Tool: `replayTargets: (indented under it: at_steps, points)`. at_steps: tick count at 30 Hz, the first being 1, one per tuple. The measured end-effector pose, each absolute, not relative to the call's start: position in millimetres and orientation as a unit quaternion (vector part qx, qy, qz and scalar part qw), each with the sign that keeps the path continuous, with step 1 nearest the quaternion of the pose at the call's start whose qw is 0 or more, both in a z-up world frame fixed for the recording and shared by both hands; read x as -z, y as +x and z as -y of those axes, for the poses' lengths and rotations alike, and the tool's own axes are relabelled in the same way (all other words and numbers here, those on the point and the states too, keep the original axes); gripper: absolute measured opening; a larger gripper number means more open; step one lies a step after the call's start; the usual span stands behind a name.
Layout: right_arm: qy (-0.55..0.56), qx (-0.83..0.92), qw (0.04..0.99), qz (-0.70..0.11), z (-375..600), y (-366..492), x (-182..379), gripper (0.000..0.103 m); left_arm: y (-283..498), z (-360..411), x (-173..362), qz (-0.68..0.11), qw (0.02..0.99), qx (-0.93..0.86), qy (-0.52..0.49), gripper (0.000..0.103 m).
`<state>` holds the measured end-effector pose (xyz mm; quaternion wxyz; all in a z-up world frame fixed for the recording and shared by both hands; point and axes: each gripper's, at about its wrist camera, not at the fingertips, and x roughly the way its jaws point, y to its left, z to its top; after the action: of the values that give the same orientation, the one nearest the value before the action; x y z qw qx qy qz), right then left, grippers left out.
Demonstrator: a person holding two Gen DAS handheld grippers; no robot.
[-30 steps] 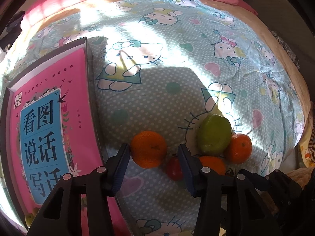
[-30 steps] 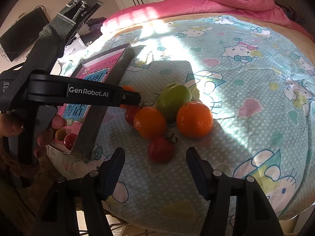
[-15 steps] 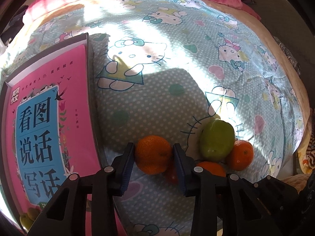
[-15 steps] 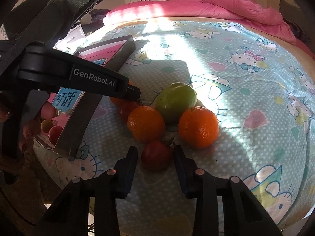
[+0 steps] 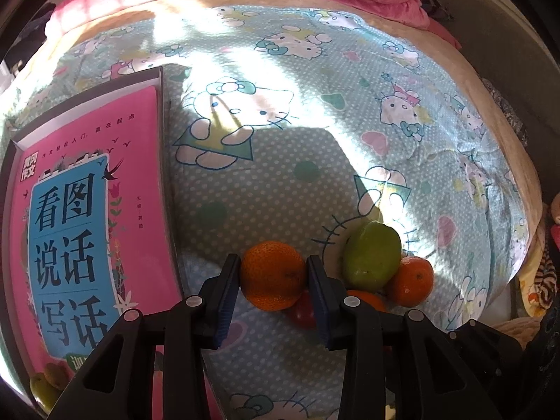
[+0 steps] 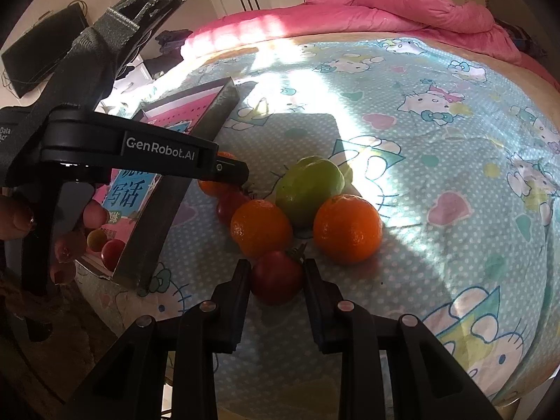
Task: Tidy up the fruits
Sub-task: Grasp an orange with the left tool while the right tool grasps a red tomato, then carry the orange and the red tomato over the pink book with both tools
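The fruit sits in a small cluster on the bed (image 5: 280, 182), on a blue cartoon-cat sheet partly in sun, partly in shadow.

The left gripper (image 5: 273, 276) has its fingers (image 5: 229, 288) pressed on both sides of an orange (image 5: 273, 274) — a narrow opening, filled by the fruit. This orange lies at the left end of the cluster, near the right edge of the box (image 5: 166, 175), which holds a pink book (image 5: 84, 217).

The right gripper (image 6: 277, 276) is closing on a red tomato (image 6: 277, 278); its fingers (image 6: 241, 287) touch the tomato on either side, so the tomato is held between them. The tomato rests on the sheet at the near edge of the cluster, touching a second orange (image 6: 260, 227) just behind it.

A green fruit (image 6: 309, 189) sits at the middle of the group, with a third orange (image 6: 346, 231) against its right side. Another tomato (image 6: 229, 204) lies between the second orange and the one in the left gripper — it is half hidden by the left gripper's arm.

In the right wrist view a hand (image 6: 66, 241) grips the left tool's handle, and two small fruits (image 6: 105, 245) lie inside the box at its near end. A pink duvet (image 6: 385, 3) is bunched at the far side of the bed.
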<state>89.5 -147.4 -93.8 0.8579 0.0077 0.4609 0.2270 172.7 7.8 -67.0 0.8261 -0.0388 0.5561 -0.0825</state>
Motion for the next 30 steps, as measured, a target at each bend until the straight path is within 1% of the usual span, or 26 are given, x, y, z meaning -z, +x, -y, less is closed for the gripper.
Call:
replayTargets:
  at_steps: [13,30]
  points:
    - [0.041,-0.239,0.872,-0.426,160.4,83.2,70.1,0.031,148.4,-25.8,31.2,-0.526,0.844,0.087,-0.059,0.04]
    - [0.024,-0.292,0.874,-0.387,121.9,78.8,42.5,0.031,111.5,-98.4,0.6,-0.496,0.862,0.037,-0.092,0.04]
